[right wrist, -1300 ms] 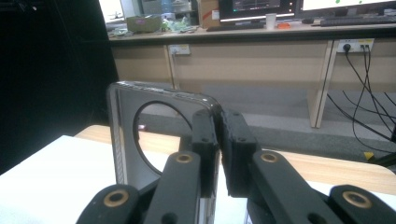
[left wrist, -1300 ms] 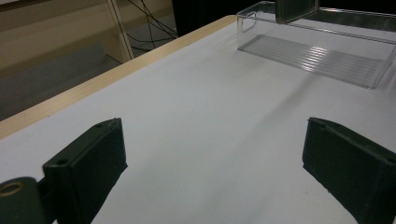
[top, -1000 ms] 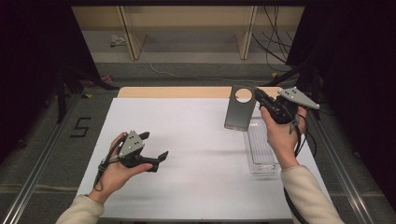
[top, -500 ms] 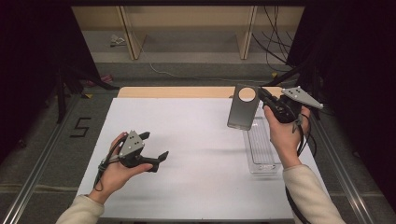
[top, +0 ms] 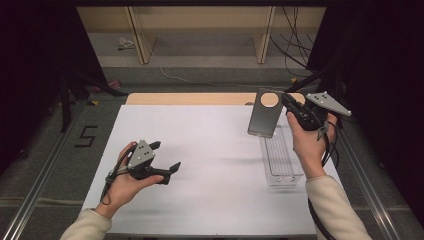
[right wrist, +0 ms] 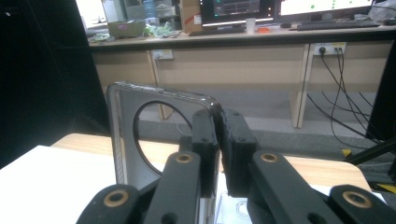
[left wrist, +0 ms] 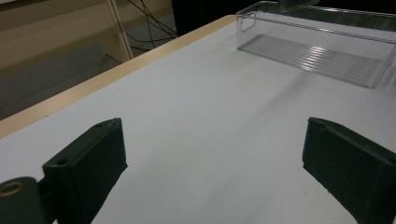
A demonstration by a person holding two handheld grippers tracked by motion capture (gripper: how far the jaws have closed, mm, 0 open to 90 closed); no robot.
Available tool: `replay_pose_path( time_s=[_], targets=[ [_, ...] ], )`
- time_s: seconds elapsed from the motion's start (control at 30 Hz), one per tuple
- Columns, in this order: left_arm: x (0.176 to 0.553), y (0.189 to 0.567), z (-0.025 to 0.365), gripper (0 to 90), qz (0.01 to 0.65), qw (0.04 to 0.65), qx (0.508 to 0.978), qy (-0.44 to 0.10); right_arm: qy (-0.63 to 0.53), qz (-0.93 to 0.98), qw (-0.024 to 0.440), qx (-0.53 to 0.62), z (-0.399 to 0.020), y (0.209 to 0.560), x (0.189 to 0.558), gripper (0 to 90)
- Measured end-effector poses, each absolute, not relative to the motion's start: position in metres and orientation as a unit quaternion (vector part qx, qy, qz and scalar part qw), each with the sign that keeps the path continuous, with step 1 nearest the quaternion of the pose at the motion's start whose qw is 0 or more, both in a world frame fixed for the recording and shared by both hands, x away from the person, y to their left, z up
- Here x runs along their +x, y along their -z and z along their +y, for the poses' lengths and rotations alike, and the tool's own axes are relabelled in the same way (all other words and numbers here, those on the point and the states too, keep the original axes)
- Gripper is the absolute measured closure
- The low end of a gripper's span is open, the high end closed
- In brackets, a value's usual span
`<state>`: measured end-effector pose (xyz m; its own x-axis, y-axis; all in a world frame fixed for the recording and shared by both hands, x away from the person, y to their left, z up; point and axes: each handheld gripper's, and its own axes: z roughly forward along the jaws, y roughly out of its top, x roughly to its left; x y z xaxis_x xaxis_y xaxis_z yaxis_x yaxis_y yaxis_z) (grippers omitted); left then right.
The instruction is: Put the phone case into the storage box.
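Observation:
A grey phone case (top: 263,119) with a round cut-out hangs upright in the air above the far end of a clear plastic tray (top: 281,162). My right gripper (top: 286,100) is shut on the case's top right edge. In the right gripper view the case (right wrist: 125,140) stands left of the jaws, with my right gripper (right wrist: 220,140) pinching its rim. At the near left of the white table, my left gripper (top: 166,156) is open with nothing in it. In the left gripper view, my left gripper (left wrist: 219,172) points across the table toward the tray (left wrist: 317,51).
The white table top (top: 210,145) has a wooden strip (top: 190,98) along its far edge. Beyond it are a wooden shelf frame (top: 200,35) and cables (top: 295,50) on the floor. Dark curtains close both sides.
The right gripper has carried the phone case slightly to the right above the tray. The left hand and its gripper have stayed in place.

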<state>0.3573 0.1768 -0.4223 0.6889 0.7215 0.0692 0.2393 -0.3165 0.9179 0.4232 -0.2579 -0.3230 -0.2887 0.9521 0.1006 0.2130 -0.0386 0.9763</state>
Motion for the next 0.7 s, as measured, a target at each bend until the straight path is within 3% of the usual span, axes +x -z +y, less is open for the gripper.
replay_pose_path(
  time_s=[0.7],
  targets=[
    [0.358, 0.423, 0.177, 5.8, 0.311, 0.495, 0.774, -0.243, -0.522, 0.588, 0.363, 0.501, -0.275, 0.324, 0.427, 85.2]
  ],
)
